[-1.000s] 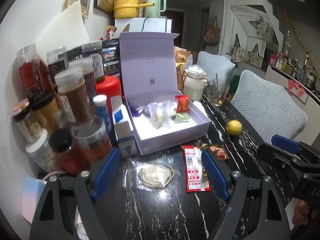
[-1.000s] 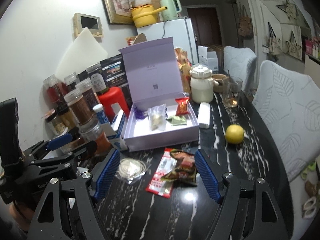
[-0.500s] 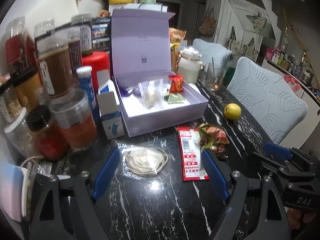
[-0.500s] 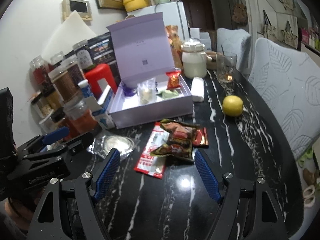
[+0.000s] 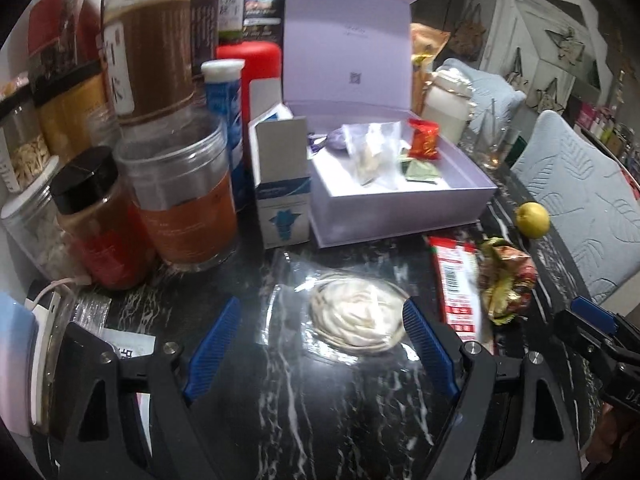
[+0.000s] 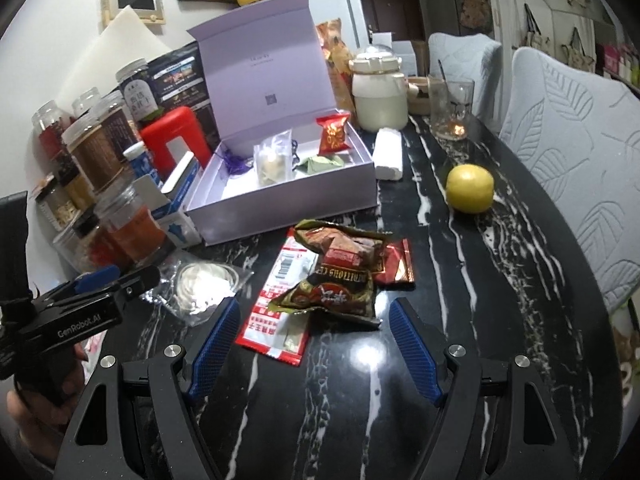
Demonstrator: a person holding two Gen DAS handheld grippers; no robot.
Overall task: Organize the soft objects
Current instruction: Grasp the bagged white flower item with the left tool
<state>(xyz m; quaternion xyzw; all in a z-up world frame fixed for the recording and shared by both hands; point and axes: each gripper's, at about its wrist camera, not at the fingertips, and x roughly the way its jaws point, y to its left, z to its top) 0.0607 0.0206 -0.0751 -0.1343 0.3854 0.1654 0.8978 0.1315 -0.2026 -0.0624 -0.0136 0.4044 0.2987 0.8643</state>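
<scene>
A: What's along the left edge of the counter (image 6: 500, 320)?

B: Jars (image 5: 176, 184), packed tight, with a red can (image 5: 256, 68) behind them and a small white-and-blue carton (image 5: 282, 188) just beside the box (image 5: 400, 216). They stand close to the left of the clear bag (image 5: 356, 316); nothing lies on top of it.

A: And the left tongs (image 5: 320, 344)?

B: Released, jaws spread wide and empty. The clear bag, with its pale coil inside, lies flat on the counter between the blue pads (image 5: 212, 344), nearer the right one. It is roundish, so I can't give it a long axis.

A: Further right?

B: The red sachet (image 6: 280, 304) lies flat, its long axis running from the right tongs (image 6: 312, 344) up toward the box, tilted a little right. The crumpled brown packets (image 6: 340, 276) sit on top of it, touching. The right tongs are also released, holding nothing, with the packets just ahead of the gap.

A: The box?

B: Lavender, lid upright, behind both piles. It holds a clear pouch (image 6: 274, 160), a red packet (image 6: 333, 133) and a green one (image 6: 320, 164).

A: What does each view add?

B: The right view shows the lemon (image 6: 469, 188) well clear of the packets, a white roll (image 6: 389, 154) touching the box's right side, and a hand (image 6: 36, 396) gripping the left tool. The left view shows a white cable (image 5: 48, 292) below the jars.
</scene>
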